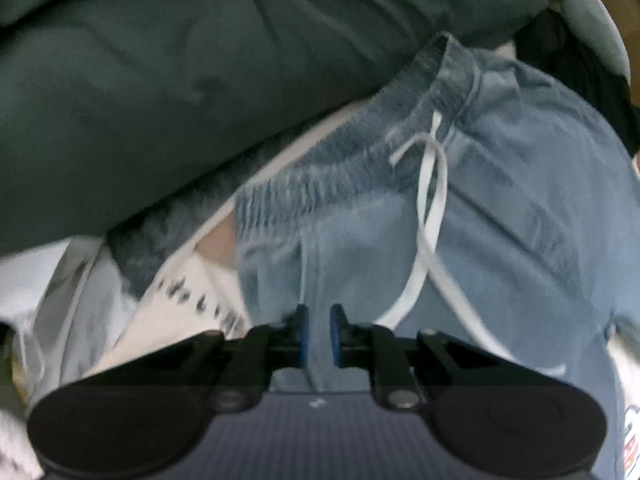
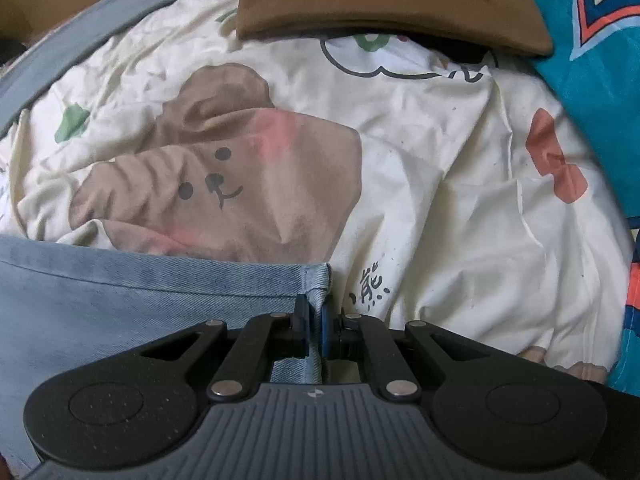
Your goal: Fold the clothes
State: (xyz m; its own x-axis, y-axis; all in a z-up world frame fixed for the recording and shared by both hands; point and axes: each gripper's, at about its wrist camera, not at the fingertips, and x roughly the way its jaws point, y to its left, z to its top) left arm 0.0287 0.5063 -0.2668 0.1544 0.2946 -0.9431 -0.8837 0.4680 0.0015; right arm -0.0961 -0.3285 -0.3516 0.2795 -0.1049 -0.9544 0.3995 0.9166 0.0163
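Light blue denim pants with a gathered elastic waistband and a white drawstring fill the left wrist view. My left gripper is shut on a fold of the denim below the waistband, and the cloth runs between its blue pads. In the right wrist view the denim spreads left from a hem corner. My right gripper is shut on that corner. The rest of the pants is out of sight below both grippers.
A cream bedsheet printed with a brown bear lies under the pants. A brown cushion sits at the far edge, a teal patterned blanket at the right. Dark green cloth covers the upper left, pale fabric the lower left.
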